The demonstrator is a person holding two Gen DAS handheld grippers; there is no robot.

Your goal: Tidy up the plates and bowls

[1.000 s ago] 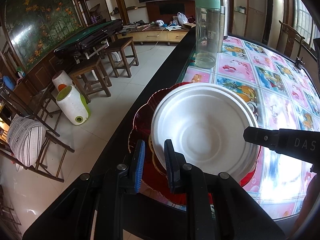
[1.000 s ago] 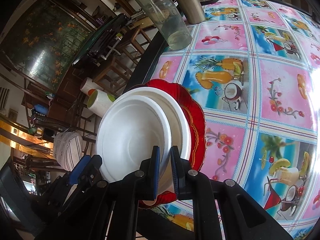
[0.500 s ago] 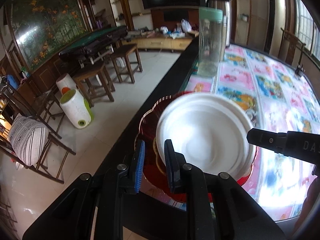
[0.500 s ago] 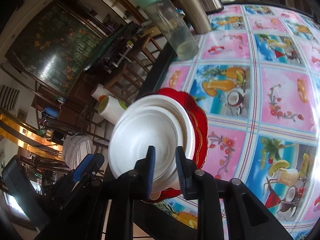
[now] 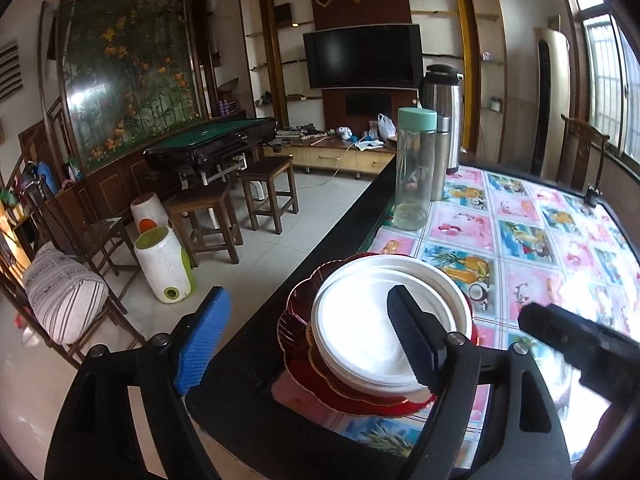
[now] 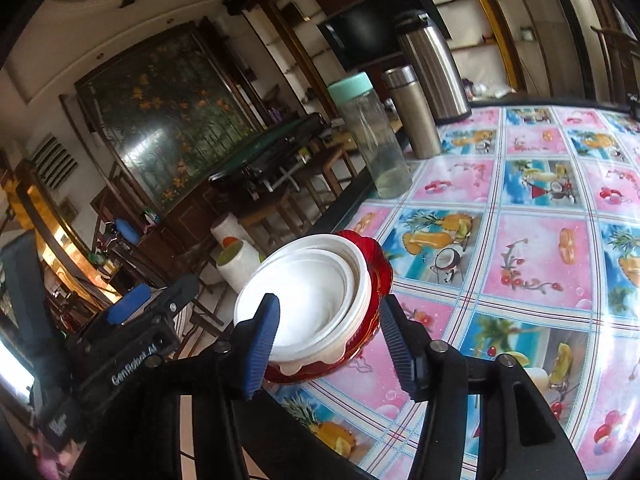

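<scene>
Stack of white bowls [image 5: 372, 332] is seen nested on a red scalloped plate [image 5: 298, 344], set at the near corner of the surface [image 5: 520, 240], close to its dark edge. The surface is covered by a glossy cloth printed with fruit and drink squares.

Left gripper [image 5: 308, 336]: fingers [image 5: 202, 332] are spread wide, nothing held. One blue pad is seen off the surface edge, above the floor; the other finger is seen in front of the bowls. Contact with the bowls cannot be told.

Right gripper [image 6: 328, 344]: fingers [image 6: 262, 340] are likewise spread wide, nothing gripped. The stack is framed between them in the right wrist view, near side of the bowls just beyond the pads.

Farther along the same edge, a clear bottle with a mint lid [image 5: 414, 168] is noted upright; a steel tumbler [image 6: 412, 112] stands just beside it, and a larger steel flask [image 6: 432, 60] behind.
</scene>
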